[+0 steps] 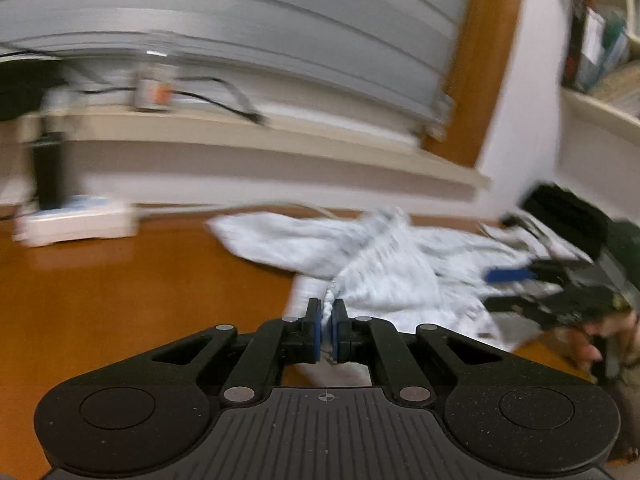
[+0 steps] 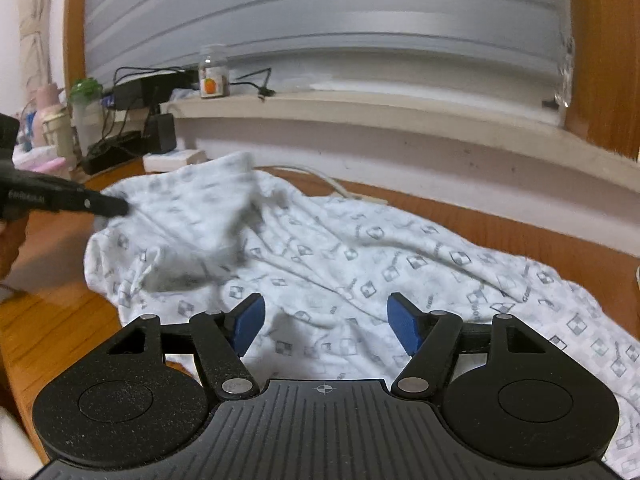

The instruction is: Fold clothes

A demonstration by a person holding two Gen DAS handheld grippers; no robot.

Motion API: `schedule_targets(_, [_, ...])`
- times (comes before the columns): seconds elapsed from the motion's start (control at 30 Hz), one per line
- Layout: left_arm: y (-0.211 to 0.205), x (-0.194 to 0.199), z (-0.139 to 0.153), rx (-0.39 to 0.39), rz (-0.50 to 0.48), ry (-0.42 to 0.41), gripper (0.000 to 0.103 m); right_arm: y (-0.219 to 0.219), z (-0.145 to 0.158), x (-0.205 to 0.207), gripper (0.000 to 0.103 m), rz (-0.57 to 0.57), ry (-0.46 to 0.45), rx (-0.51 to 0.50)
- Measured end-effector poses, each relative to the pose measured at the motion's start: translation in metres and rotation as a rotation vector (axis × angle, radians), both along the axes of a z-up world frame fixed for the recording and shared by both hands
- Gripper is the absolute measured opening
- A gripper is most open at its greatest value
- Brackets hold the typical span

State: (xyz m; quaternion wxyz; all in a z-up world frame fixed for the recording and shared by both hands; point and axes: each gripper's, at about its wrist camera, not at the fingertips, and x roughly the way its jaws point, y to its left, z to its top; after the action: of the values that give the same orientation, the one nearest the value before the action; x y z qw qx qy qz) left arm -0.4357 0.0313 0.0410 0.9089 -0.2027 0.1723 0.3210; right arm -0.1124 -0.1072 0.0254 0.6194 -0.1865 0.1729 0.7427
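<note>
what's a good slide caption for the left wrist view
Left gripper pinching an edge of the white patterned garment on the wooden floor, camera blurred.

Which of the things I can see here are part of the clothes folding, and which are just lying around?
Part of the job:
- white patterned garment on the wooden floor
- left gripper, shut on a fold of it
- right gripper, open above it

Just lying about:
- glass jar on the ledge
- black cables
- white box
- bottles at the far left
</note>
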Motion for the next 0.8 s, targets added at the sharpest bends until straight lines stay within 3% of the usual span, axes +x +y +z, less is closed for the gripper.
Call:
schedule_targets(0.2, [-0.009,-0.063,0.018,0.024,0.153,-0.045,0.005,-0.006,0.009,-0.009,0.068,0.029,-0.03,0.019])
schedule_targets(0.47, [0.004,-0.146,0.011,0.005,0.344,0.024,0.005,-0.006,0.016,0.012,0.068,0.0,-0.01,0.015])
schedule_targets(0.67, [0.001,-0.181,0.012,-0.038,0.351,-0.009,0.008,-0.015,0.014,0.032,0.068,-0.035,-0.003,0.006])
schedule_targets(0.7, [-0.001,-0.182,0.015,-0.033,0.346,-0.007,0.01,-0.018,0.013,0.037,0.068,-0.044,-0.003,0.004])
schedule_targets(0.8, [-0.009,-0.178,0.026,-0.003,0.328,-0.005,0.032,-0.031,0.011,0.056,0.068,-0.08,0.0,0.002])
